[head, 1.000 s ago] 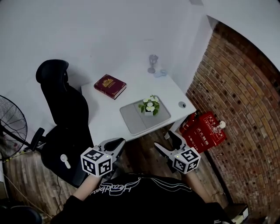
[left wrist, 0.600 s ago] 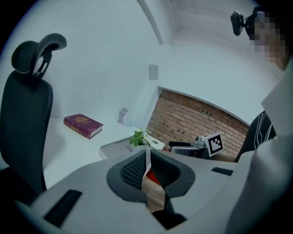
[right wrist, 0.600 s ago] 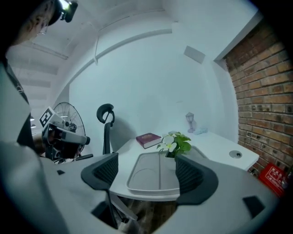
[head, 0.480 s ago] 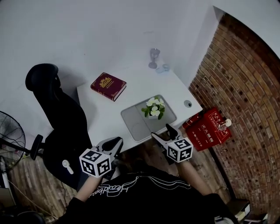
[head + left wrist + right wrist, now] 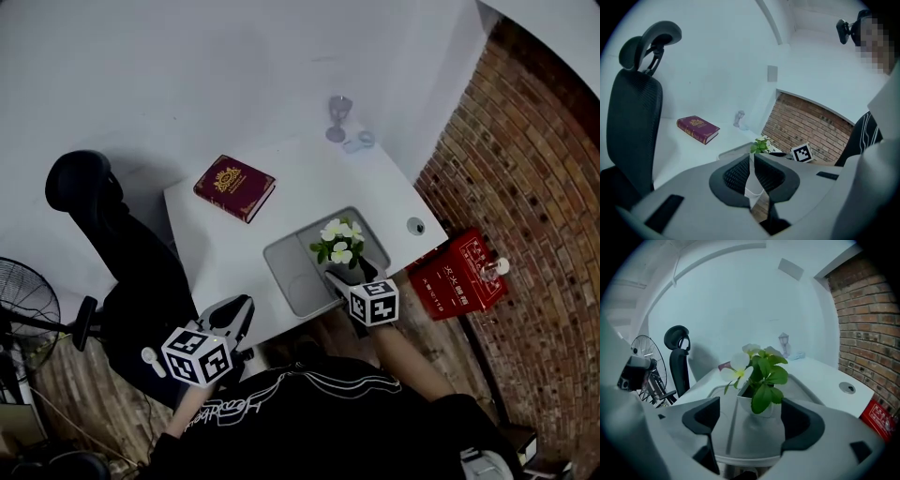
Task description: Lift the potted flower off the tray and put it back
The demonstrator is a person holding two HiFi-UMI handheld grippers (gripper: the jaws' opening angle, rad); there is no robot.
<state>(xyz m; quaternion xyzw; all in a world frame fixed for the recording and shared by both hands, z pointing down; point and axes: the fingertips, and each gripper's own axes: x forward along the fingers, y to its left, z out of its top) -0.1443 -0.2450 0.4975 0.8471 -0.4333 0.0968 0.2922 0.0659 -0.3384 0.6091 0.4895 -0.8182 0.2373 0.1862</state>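
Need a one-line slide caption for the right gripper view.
Open right gripper faces the potted flower on the tray, jaws not yet closed on it.

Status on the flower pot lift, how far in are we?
Done: nothing so far; the potted flower sits on the tray. In hand: right tongs are open and lined up on the pot, not gripping it. Left tongs are shut and empty, off the table's near edge. To do: close, lift, set it back.

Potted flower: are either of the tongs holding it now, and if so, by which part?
Nothing is held. The right tongs are open, facing the potted flower without touching it; the left tongs are shut and empty.
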